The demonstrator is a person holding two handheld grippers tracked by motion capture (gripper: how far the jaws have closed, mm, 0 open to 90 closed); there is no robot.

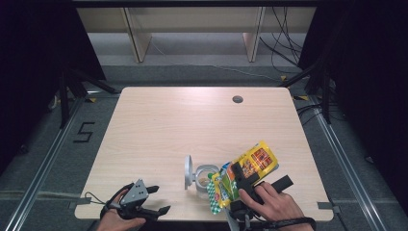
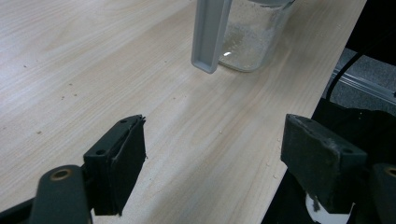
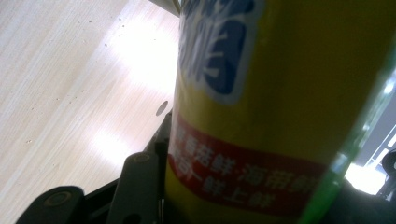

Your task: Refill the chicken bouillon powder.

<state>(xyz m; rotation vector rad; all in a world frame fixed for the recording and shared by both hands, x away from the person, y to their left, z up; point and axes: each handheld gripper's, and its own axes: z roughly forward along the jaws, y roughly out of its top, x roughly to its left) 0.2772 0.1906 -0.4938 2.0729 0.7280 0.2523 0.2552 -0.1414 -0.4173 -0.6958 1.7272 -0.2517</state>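
The right gripper [image 1: 239, 179] is clamped on a yellow bag [image 1: 245, 174], which it holds tipped over an open glass jar [image 1: 204, 179] near the front edge of the table [image 1: 192, 120]. The bag's low end hangs right by the jar's mouth, so it looks like the person is pouring from the bag into the jar. The jar's grey lid [image 1: 188, 171] stands up, flipped open on the left side. Some pale grains sit in the bottom of the jar [image 2: 254, 39]. The left gripper [image 1: 144, 204] rests at the table's front left, well apart from the jar, with its jaws spread wide and nothing in them. The bag [image 3: 280, 116] is probably light, soft and crinkly (the shiny skin may be slippery too), so it could bend or slide in a weak grip. A good place to hold it is across the flat middle, like now, not at the floppy end. The jar is glass, so it is likely heavy, hard and easy to break. If the bag bumps it, it may tip, so the free gripper could steady its side.
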